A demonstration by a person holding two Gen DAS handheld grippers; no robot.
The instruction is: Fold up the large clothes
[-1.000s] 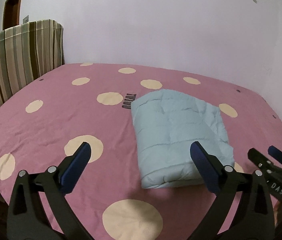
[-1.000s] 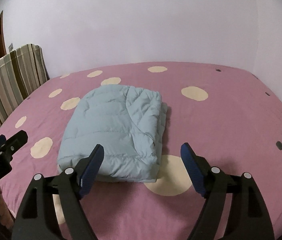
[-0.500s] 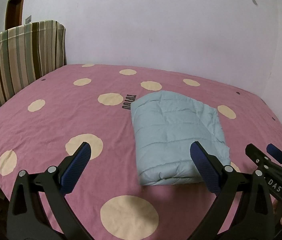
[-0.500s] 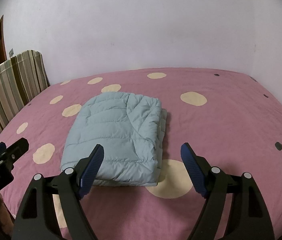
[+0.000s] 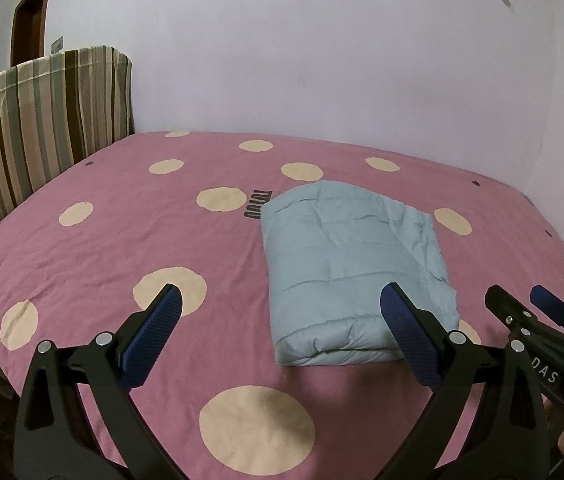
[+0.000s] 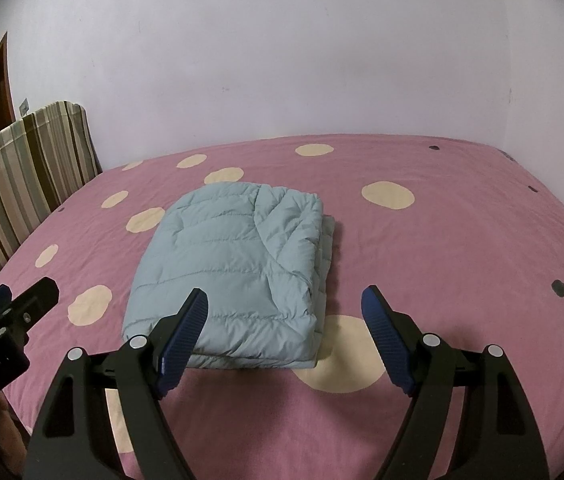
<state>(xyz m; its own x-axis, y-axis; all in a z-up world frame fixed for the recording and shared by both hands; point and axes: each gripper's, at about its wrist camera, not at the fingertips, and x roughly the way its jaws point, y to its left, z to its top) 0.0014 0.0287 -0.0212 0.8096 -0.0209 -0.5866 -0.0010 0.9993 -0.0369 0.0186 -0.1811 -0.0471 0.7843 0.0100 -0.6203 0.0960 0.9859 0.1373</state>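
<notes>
A light blue quilted jacket (image 5: 354, 264) (image 6: 233, 272) lies folded into a thick rectangle on the pink bed with cream dots (image 5: 101, 248) (image 6: 462, 264). My left gripper (image 5: 282, 300) hovers open near the bed's front edge, left of the bundle's near end, holding nothing. My right gripper (image 6: 285, 300) is open too, above the bundle's near right corner and clear of it. Each gripper shows in the other's view: the right gripper (image 5: 522, 304) at the right edge, the left gripper (image 6: 21, 296) at the left edge.
A striped padded headboard (image 5: 33, 120) (image 6: 21, 184) stands along the bed's left side. Plain pale walls (image 5: 322, 60) close off the far and right sides. A dark door frame (image 5: 29, 12) is at the far left.
Both views have drawn back and tilted up slightly, so the folded jacket sits a little farther from the fingers. The jaws stay as wide as before.
</notes>
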